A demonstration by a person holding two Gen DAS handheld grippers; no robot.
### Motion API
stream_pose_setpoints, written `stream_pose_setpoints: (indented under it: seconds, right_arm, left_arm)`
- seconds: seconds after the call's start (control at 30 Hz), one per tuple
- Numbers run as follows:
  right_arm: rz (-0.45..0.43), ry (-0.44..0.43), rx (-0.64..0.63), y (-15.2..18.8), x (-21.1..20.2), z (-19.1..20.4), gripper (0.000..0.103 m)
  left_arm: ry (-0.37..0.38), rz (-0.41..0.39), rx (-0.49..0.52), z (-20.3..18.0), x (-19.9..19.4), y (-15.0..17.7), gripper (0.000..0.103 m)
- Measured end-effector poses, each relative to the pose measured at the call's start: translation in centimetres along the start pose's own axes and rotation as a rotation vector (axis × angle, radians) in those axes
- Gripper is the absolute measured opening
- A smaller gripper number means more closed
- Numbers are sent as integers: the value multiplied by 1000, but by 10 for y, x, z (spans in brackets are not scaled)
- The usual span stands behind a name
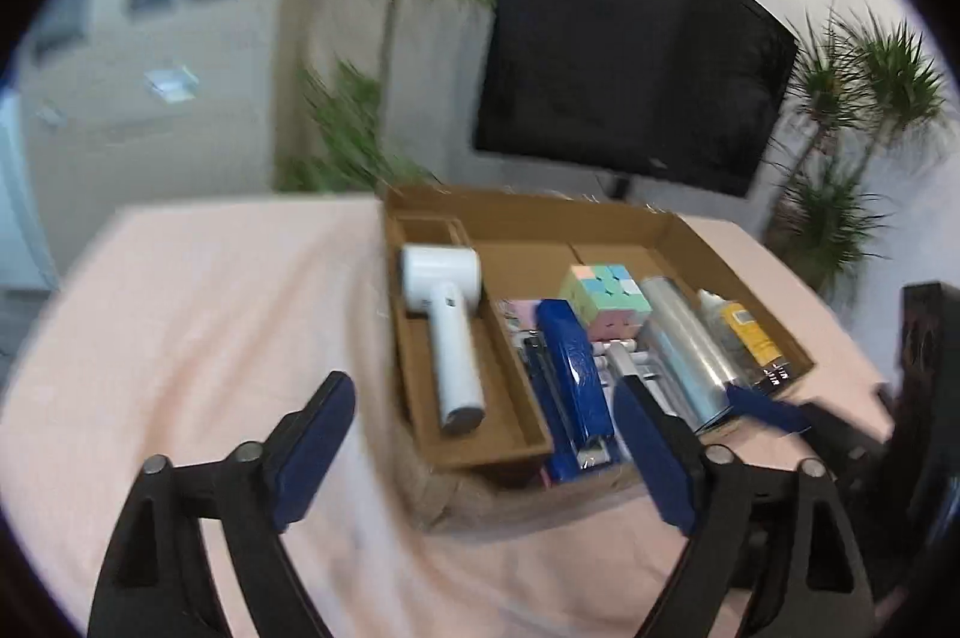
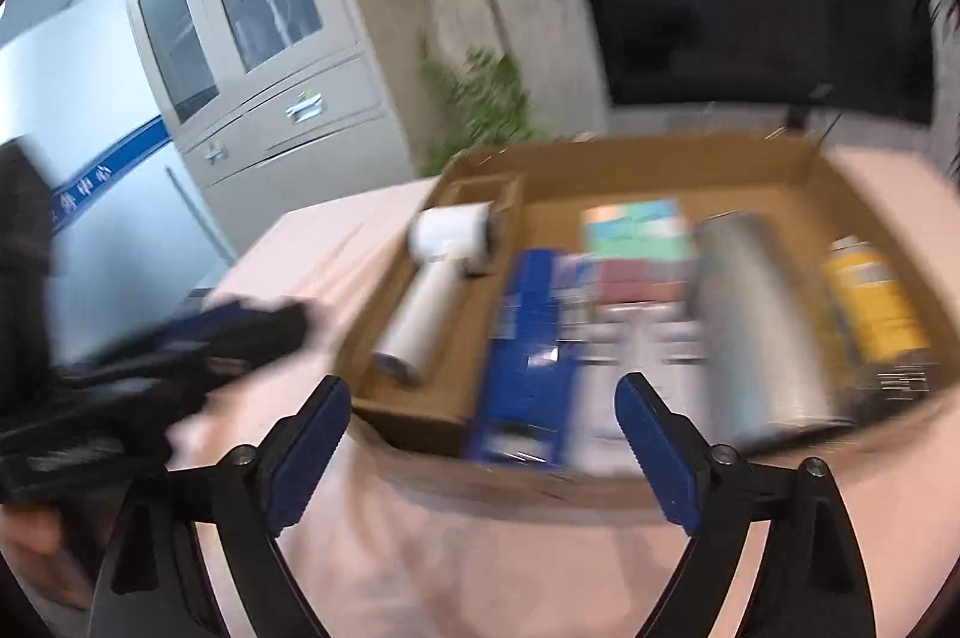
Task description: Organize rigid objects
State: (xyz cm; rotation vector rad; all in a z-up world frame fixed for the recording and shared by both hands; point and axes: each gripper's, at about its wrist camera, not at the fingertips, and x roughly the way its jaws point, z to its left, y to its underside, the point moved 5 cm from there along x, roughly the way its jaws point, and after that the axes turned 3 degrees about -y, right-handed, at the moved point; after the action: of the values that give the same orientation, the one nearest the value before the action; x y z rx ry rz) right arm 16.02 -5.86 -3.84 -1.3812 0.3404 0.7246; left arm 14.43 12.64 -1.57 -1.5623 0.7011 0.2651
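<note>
An open cardboard box (image 1: 540, 212) (image 2: 660, 152) lies on a pink cloth. A white handheld device (image 1: 450, 338) (image 2: 432, 278) rests in its left compartment. Beside it lie a blue stapler (image 1: 573, 374) (image 2: 528, 356), a pastel puzzle cube (image 1: 606, 299) (image 2: 636, 230), a silver cylinder (image 1: 684, 350) (image 2: 756, 326) and a yellow-labelled bottle (image 1: 747, 332) (image 2: 870, 302). My left gripper (image 1: 483, 398) hangs open just before the box's near edge, holding nothing. My right gripper (image 2: 480, 392) is open and empty too, in front of the stapler. Both views are motion-blurred.
The pink cloth (image 1: 210, 308) covers the table and lies bare left of the box. A dark screen (image 1: 630, 56) and potted plants (image 1: 840, 158) stand behind. A grey cabinet (image 2: 258, 38) is at the far left. A hand (image 2: 24, 524) holds the left gripper's body.
</note>
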Motion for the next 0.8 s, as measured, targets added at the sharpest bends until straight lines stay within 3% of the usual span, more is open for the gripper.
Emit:
stream_pose_setpoints:
  seconds: [0.13, 0.23, 0.57, 0.8]
  right_arm:
    - [-28, 172, -72, 17, -34, -42, 95]
    - [0, 210, -51, 30, -50, -72, 95]
    - [-62, 197, -71, 63, -155, -92, 95]
    - [-101, 184, -85, 81, -198, -102, 97]
  left_arm:
    - [-152, -8, -13, -23, -24, 32, 93]
    - [-223, -23, -33, -36, -35, 48, 93]
    - [-235, -67, -53, -97, -70, 45, 93]
    - [-225, -54, -42, -144, -75, 61, 94]
